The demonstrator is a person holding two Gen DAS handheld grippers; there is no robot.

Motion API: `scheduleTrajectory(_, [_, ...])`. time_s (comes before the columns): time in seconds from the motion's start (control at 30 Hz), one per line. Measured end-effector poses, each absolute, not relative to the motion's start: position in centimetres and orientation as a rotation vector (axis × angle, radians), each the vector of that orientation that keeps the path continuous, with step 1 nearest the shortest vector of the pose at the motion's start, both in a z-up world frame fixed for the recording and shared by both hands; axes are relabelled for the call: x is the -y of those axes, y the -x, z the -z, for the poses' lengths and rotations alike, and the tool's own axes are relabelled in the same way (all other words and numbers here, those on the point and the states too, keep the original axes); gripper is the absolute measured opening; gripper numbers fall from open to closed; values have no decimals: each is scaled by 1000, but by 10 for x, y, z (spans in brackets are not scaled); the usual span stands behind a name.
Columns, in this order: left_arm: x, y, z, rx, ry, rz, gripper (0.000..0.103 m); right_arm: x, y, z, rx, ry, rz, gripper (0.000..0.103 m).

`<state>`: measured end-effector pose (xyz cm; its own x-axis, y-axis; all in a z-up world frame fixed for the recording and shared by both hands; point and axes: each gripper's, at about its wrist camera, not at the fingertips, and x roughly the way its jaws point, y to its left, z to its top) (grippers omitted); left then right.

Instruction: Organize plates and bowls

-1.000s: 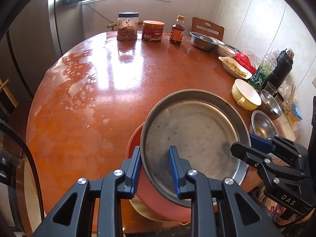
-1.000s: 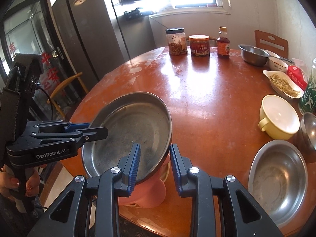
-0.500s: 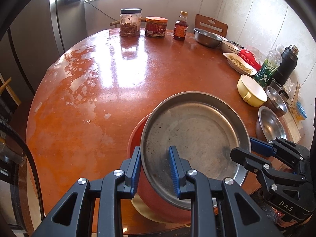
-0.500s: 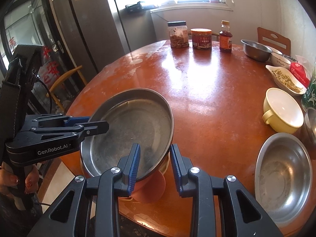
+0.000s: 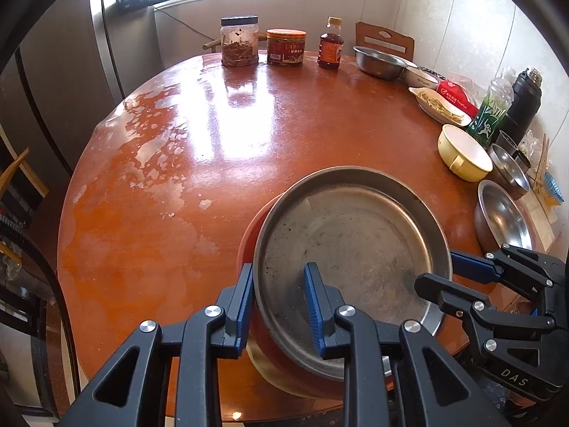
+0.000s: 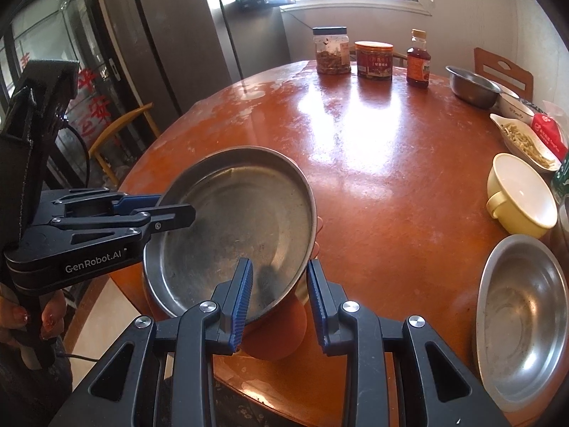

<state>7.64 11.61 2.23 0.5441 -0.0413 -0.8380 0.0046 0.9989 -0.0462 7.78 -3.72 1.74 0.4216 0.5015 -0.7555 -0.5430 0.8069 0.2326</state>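
1. I hold the steel plate (image 5: 350,249) with both tools at once: my left gripper (image 5: 279,304) has its jaws clenched on the near rim, one pad outside the wall and one inside the dish, and my right gripper (image 6: 279,299) grips the rim on the opposite side in the same way.
2. The plate sits tilted on top of a pink bowl (image 5: 249,245) near the worktop's (image 5: 177,135) front edge, with a pale dish just showing underneath. I judge the step in hand to be settling the plate onto this stack, or lifting it clear; the pictures alone cannot tell me which.
3. To do it well, I keep both grips level with each other. Because one side rides higher, I bring the two hands to the same height before I let anything go.
4. I move both hands together and slowly. Thin steel slides easily on smooth plastic, so a one-sided pull could skate the plate off the bowl.
5. The stack is close to the front edge, so I push any correction toward the middle of the worktop, never toward myself.
6. I watch the steel bowl (image 6: 522,320) and the yellow cup (image 6: 521,195) on the right, and keep my right elbow from sweeping them.
7. I release only when the plate rests flat, one hand first, the other steadying.
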Motion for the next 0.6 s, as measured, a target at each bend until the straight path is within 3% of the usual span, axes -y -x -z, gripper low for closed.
scheduleTrajectory(0.6, [-121, -73, -22, -981, 72, 49, 33, 39, -78, -16, -933, 33, -673, 34])
